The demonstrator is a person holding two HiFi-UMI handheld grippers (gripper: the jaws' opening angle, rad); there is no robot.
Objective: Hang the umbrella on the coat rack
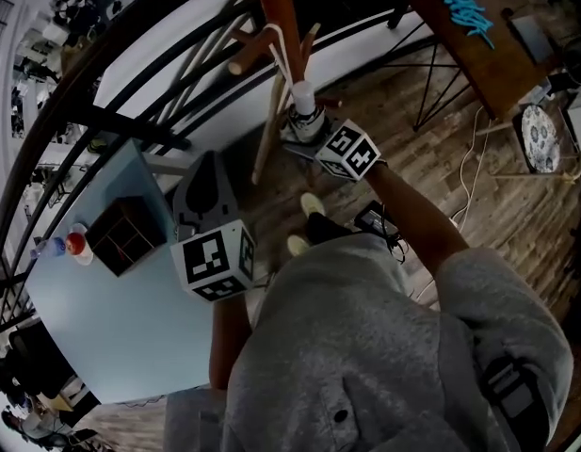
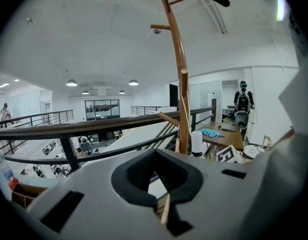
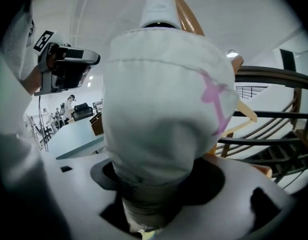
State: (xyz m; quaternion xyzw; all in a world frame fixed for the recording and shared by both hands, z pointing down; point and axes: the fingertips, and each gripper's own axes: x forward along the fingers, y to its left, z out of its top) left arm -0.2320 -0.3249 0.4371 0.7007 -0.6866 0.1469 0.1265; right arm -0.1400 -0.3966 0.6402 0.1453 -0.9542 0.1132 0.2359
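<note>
A folded umbrella [image 3: 163,94] in a whitish sleeve with a pink mark fills the right gripper view, its white handle [image 3: 157,6] at the top. My right gripper [image 3: 154,184] is shut on its lower end. From the head view, that gripper [image 1: 307,132] holds the umbrella [image 1: 304,102] upright against the wooden coat rack [image 1: 276,8]. The umbrella's white strap [image 1: 279,40] loops up among the pegs; whether it sits over a peg I cannot tell. My left gripper [image 1: 207,179] hangs lower left, apart from the umbrella, jaws shut on nothing [image 2: 154,156]. The coat rack [image 2: 181,79] stands just ahead of it.
A black railing [image 1: 102,111] runs behind the rack over an open drop. At the left a light-blue table [image 1: 111,299] carries a wooden box [image 1: 125,234] and a bottle [image 1: 75,245]. A brown desk [image 1: 478,45] stands at the right. A person with a backpack [image 2: 242,104] stands beyond.
</note>
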